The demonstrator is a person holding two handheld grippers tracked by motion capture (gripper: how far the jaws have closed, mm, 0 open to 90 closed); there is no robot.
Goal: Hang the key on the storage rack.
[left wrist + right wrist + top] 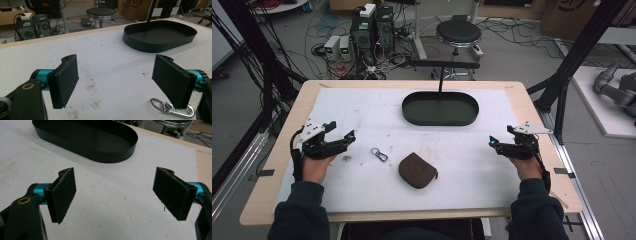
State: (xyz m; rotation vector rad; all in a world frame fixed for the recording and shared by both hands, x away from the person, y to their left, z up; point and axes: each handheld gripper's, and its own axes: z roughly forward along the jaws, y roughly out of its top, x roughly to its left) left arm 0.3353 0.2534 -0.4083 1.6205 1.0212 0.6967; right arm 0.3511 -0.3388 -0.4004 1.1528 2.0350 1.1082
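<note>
A black oval tray (440, 120) stands empty at the back middle of the white mat. In front of it lie a small metal carabiner clip (379, 154) and a brown zip pouch (417, 170). My left gripper (341, 132) rests at the mat's left, open, with nothing between its jaws; the carabiner clip (172, 109) lies just by its right jaw and the tray (160, 37) is farther off. My right gripper (501, 137) rests at the right side, open and empty, facing the tray (105, 155).
The white mat (362, 110) covers most of a wooden table (522, 95). Beyond the far edge stand a black stool (458, 34), computer boxes (372, 30) and many floor cables. Black frame posts rise at both sides.
</note>
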